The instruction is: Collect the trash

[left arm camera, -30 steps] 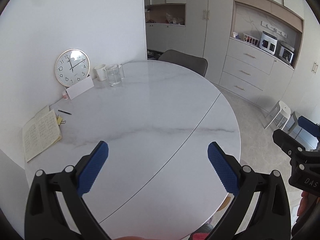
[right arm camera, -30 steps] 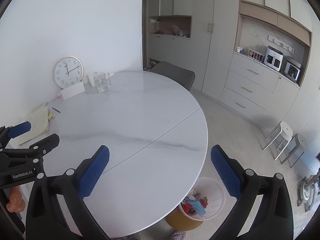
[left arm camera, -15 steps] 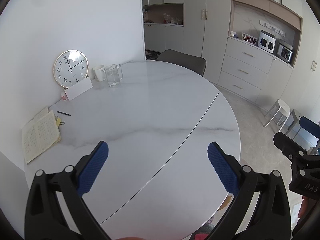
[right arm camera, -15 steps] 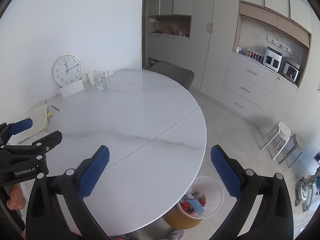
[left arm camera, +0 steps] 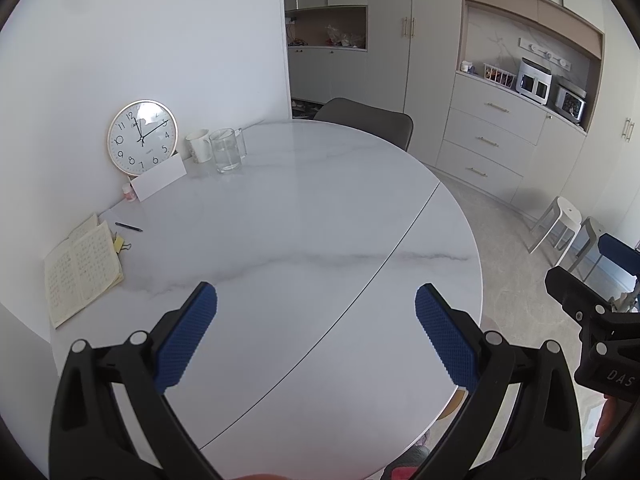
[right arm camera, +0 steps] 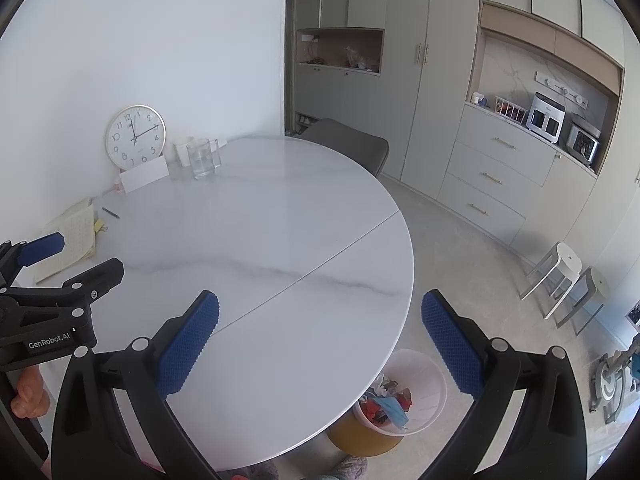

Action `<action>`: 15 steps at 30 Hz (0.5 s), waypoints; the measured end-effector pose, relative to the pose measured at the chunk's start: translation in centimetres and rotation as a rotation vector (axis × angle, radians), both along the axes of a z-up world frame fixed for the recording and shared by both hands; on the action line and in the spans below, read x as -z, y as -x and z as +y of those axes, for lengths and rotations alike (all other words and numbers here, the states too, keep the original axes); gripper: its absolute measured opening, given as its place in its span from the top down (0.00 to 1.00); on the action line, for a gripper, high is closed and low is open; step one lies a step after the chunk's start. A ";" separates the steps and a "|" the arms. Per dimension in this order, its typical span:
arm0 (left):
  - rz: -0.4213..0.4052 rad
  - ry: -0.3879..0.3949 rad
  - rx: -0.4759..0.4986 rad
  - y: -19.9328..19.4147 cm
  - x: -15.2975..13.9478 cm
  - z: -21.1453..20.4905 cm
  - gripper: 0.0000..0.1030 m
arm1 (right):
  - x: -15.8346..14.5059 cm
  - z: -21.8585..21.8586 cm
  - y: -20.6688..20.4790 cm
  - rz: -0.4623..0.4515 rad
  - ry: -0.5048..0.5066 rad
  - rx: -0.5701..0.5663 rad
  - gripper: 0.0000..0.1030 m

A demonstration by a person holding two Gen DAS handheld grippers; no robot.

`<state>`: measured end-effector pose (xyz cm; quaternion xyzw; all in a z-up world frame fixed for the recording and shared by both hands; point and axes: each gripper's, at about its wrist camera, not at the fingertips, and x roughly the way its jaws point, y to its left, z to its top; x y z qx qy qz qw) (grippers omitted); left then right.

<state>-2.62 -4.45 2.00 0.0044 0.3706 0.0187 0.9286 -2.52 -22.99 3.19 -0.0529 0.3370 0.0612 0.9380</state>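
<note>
Grippers, the left gripper [left arm camera: 316, 332] and right gripper [right arm camera: 320, 338], hover wide open and empty over a table [right arm camera: 280, 208] apparently cleared, trash sitting in the bin [right arm camera: 404, 400] below, likely leaving only a final check.

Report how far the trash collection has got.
Looks done: the bin beside the table already holds crumpled, colourful scraps, and no loose litter shows on the tabletop. In hand: nothing; the left gripper and the right gripper are both open and empty. Left: seemingly little. Only a clock, a glass, a mug, a notebook and a pen are on the table, none obviously trash.
</note>
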 end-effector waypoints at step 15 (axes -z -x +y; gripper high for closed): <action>0.010 -0.006 0.008 -0.1 0.2 0.0 0.08 | 0.3 -0.6 -0.1 0.009 -0.008 -0.001 0.02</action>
